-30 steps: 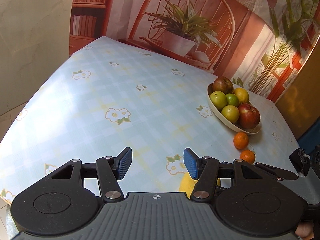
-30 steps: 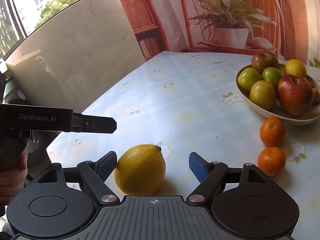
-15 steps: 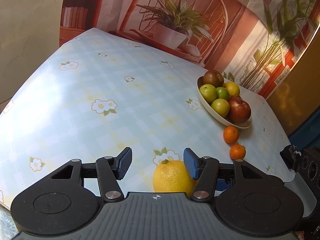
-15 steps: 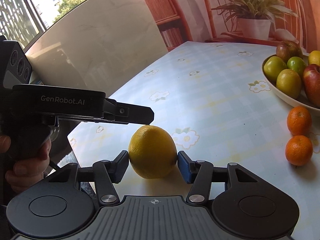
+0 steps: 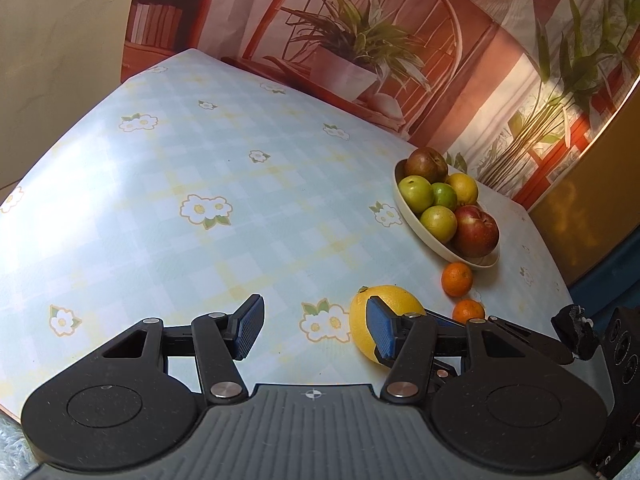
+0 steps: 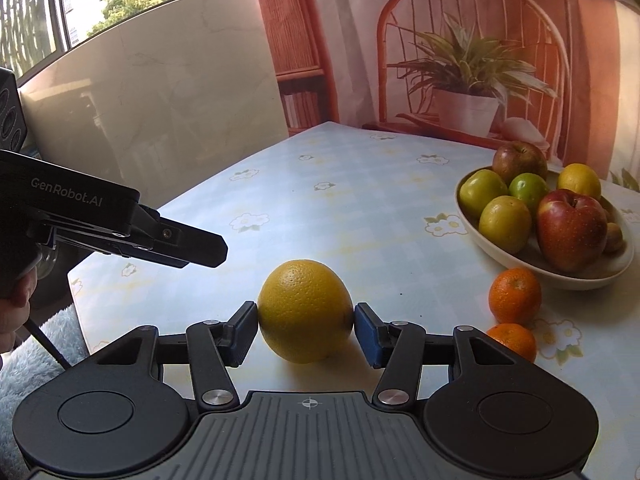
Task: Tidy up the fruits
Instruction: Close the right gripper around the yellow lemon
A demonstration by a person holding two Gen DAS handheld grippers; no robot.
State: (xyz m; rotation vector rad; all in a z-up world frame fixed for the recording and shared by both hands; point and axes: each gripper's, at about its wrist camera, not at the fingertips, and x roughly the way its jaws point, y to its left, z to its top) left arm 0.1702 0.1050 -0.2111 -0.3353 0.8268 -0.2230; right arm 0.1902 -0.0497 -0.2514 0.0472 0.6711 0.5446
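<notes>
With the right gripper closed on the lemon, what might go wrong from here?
The lemon is round, held only at its sides by the right gripper, so it may slip. The bowl is already heaped, so it might roll off. Two tangerines lie on the way and could be knocked.

- 1 big yellow citrus (image 6: 306, 311)
- 2 small oranges (image 6: 515, 295) on the bench (image 6: 360, 216)
- 1 bowl (image 6: 560, 276)
- 2 reddish apples (image 6: 572, 230)
- 4 green or yellow fruits in the bowl (image 6: 505, 218)
- 2 claws (image 6: 305, 330)
</notes>
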